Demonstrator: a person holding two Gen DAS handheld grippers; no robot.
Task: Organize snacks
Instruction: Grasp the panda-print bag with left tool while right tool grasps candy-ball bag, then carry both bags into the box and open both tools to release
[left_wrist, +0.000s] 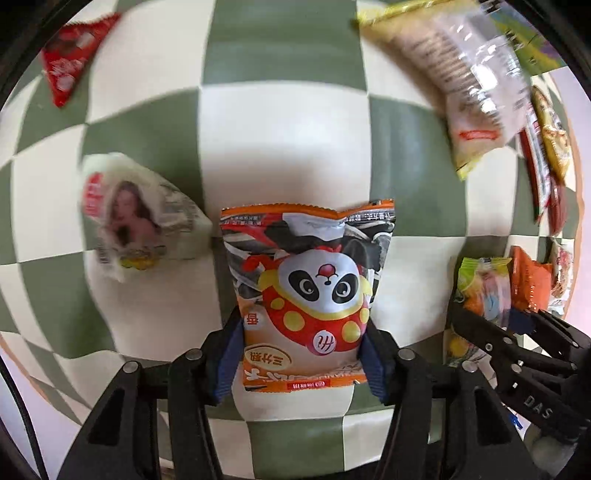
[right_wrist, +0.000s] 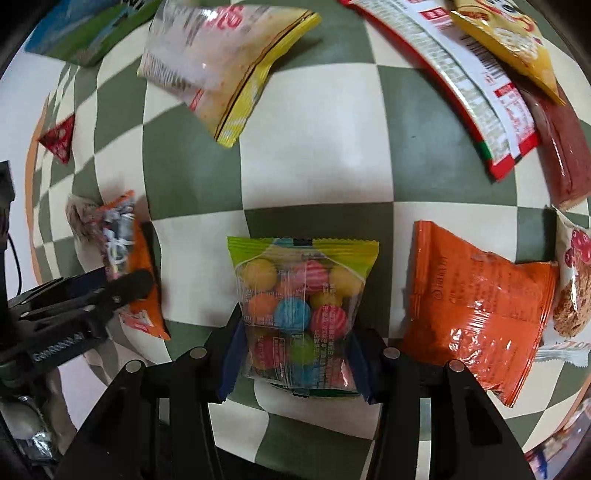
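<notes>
My left gripper (left_wrist: 301, 354) is shut on an orange panda snack packet (left_wrist: 306, 295), held above the green and white checkered cloth (left_wrist: 288, 147). My right gripper (right_wrist: 295, 354) is shut on a clear packet of coloured candy balls (right_wrist: 301, 314) with a green top edge. In the left wrist view the right gripper (left_wrist: 491, 332) shows at the right with the candy packet (left_wrist: 480, 284). In the right wrist view the left gripper (right_wrist: 122, 291) shows at the left with the panda packet (right_wrist: 129, 266).
A white packet with a woman's picture (left_wrist: 136, 218), a red triangular packet (left_wrist: 70, 62) and a yellow-edged clear bag (left_wrist: 476, 85) lie on the cloth. An orange packet (right_wrist: 476, 310), a cookie packet (right_wrist: 572, 291), a red-white bag (right_wrist: 476, 88) and a yellow bag (right_wrist: 509, 37) lie right.
</notes>
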